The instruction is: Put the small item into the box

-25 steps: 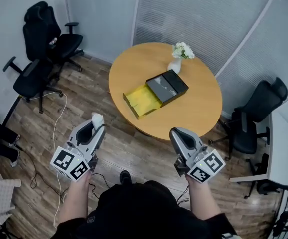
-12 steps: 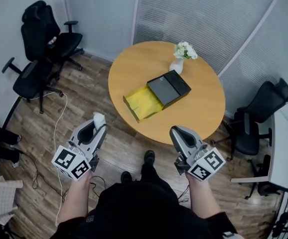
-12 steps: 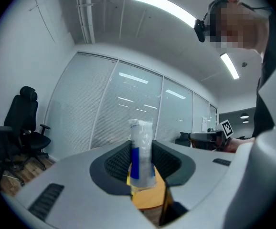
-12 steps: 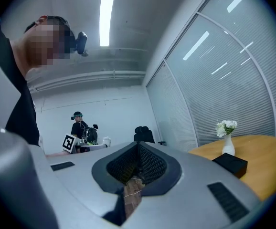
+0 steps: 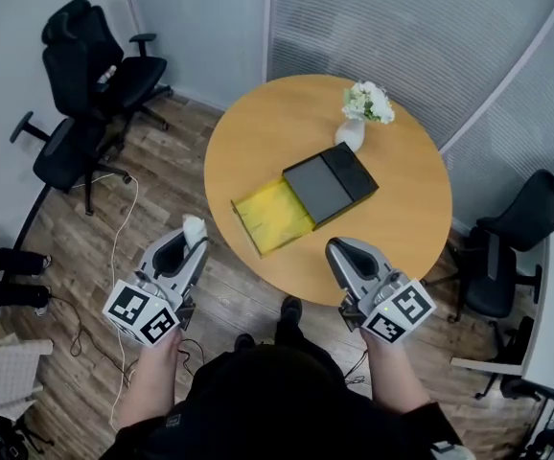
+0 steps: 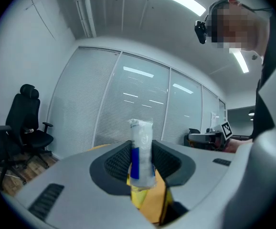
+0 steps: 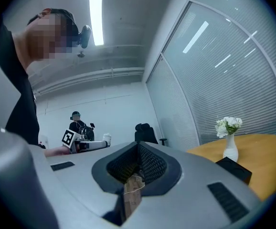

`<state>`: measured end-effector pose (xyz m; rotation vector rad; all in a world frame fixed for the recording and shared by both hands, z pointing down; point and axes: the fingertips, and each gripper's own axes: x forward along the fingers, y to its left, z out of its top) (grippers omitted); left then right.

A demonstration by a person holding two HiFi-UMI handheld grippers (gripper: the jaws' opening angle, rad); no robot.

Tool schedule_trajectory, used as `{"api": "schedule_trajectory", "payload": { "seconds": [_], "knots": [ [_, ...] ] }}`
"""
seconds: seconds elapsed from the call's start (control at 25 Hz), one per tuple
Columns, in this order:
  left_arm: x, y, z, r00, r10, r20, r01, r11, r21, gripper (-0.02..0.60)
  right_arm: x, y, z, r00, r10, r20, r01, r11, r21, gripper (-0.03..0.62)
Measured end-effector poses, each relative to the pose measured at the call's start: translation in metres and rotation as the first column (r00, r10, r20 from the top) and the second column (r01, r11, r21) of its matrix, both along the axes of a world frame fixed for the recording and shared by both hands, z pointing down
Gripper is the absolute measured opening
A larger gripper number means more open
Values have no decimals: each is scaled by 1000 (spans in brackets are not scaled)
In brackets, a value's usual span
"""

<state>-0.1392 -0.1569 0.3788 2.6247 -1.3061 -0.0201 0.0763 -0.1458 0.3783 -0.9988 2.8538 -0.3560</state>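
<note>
Gripping the small item (image 6: 141,147) upright between the jaws of the left gripper (image 6: 142,162), apparently for carrying to the open yellow box (image 5: 275,214), black lid (image 5: 330,185) alongside, on the round table (image 5: 248,142) well ahead; holding the right gripper (image 7: 138,165) closed and empty, presumably in reserve.

wrapped packet (image 6: 141,151) upright, yellow box (image 5: 272,217) open

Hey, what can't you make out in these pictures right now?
- Packet label: left gripper view, blurred, and the jaws cover its sides.
- Box contents: head view, too small to tell.
- Box in the right gripper view: only a black corner shows; the right gripper hides the rest.
</note>
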Motion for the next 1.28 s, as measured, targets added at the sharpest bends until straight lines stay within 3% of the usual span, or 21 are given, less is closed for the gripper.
{"api": "schedule_trajectory", "payload": {
  "seconds": [0.4, 0.76, 1.28],
  "knots": [
    [48, -73, -4, 998, -70, -3, 70, 998, -6, 137, 43, -85, 1, 996, -83, 39, 83, 996, -9, 38],
    [55, -108, 14, 997, -64, -44, 61, 996, -71, 137, 43, -114, 4, 996, -83, 26, 83, 996, -30, 38],
    [67, -160, 103, 999, -26, -36, 17, 972, -233, 137, 21, -137, 27, 997, -73, 10, 73, 991, -116, 38]
  ]
}}
